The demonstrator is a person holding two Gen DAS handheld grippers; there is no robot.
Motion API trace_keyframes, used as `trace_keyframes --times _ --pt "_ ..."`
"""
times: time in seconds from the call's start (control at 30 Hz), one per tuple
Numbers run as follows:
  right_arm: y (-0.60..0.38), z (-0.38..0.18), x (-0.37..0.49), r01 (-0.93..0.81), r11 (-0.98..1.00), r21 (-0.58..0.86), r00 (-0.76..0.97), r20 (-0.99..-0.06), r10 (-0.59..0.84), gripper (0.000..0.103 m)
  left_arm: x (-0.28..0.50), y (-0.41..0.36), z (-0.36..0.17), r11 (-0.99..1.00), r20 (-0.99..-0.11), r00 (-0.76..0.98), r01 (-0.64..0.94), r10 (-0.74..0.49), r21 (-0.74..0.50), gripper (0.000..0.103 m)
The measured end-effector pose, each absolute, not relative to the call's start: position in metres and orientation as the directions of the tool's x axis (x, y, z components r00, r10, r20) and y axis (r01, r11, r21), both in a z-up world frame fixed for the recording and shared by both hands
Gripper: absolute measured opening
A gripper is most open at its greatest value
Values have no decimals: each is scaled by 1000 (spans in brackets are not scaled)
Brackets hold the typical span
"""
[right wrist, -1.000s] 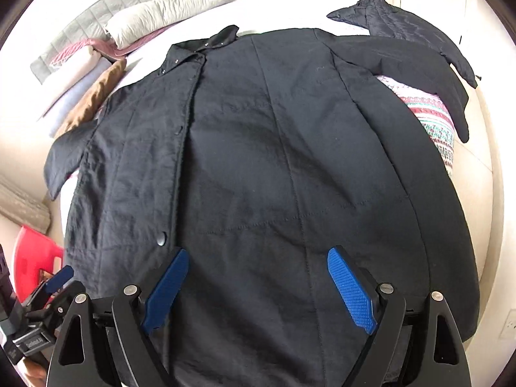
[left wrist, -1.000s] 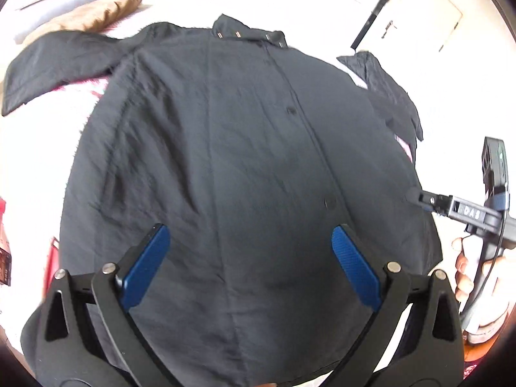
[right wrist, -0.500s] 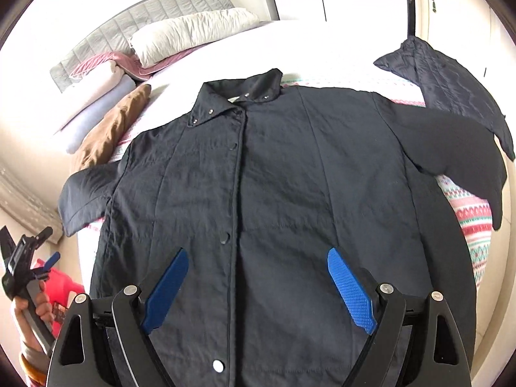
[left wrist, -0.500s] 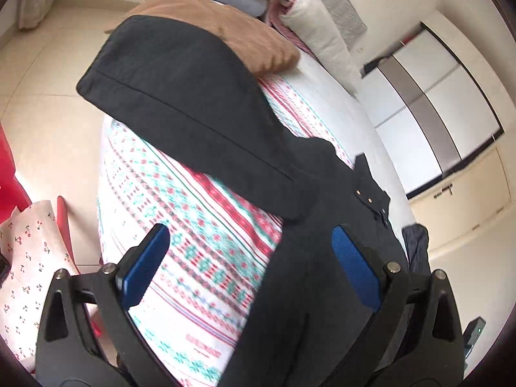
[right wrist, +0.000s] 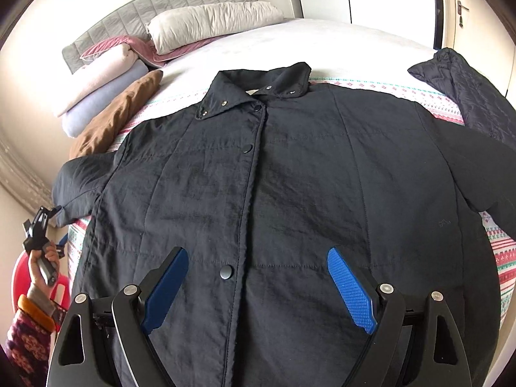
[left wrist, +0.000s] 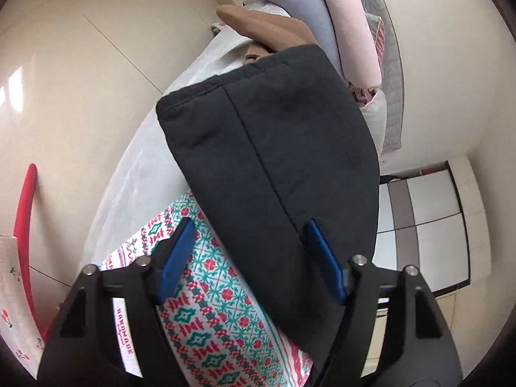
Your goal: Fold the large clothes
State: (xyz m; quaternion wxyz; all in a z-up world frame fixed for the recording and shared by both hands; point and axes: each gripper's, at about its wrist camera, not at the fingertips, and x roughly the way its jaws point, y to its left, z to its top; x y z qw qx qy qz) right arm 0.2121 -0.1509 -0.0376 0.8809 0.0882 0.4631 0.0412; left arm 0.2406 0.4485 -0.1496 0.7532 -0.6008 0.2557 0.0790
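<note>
A large black quilted jacket (right wrist: 274, 193) lies face up on the bed, snapped shut, collar toward the pillows, sleeves spread out. My right gripper (right wrist: 258, 277) is open and empty, hovering over the jacket's lower front near the placket. My left gripper (left wrist: 250, 251) is open, at the bed's left side, with the left sleeve (left wrist: 274, 148) reaching between its fingers; the cuff end hangs over the bed edge. In the right wrist view the left gripper (right wrist: 40, 225) shows small at the far left, held in a hand beside the sleeve cuff (right wrist: 74, 180).
A patterned red-green cloth (left wrist: 213, 316) lies under the jacket on the white bed (right wrist: 306, 42). A brown cushion (right wrist: 119, 113), folded blankets (right wrist: 96, 87) and pillows (right wrist: 209, 22) lie at the head. Another dark garment (right wrist: 467, 96) lies at the right. A red chair (left wrist: 24, 225) stands left of the bed.
My left gripper has swung from over the jacket's body to the bed's left side and closed in on the sleeve. My right gripper has pulled back, showing the whole jacket.
</note>
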Motion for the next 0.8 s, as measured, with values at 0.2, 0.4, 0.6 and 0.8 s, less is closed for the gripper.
trace_keyframes --times 0.2,0.4,0.6,0.8 --pt "-165 -42 217 56 975 217 562 -813 149 90 234 444 -91 404 -437 893 -361 -111 -841 7" --pt "-179 -35 214 72 962 262 582 -794 172 90 230 394 32 631 -279 952 -143 -122 -763 6" --pt "-186 -30 210 81 952 294 595 -781 190 90 235 280 129 797 -167 938 154 -304 -584 6" --pt "-189 -34 209 80 947 310 589 -782 206 90 247 152 141 787 -255 800 378 -543 -488 7"
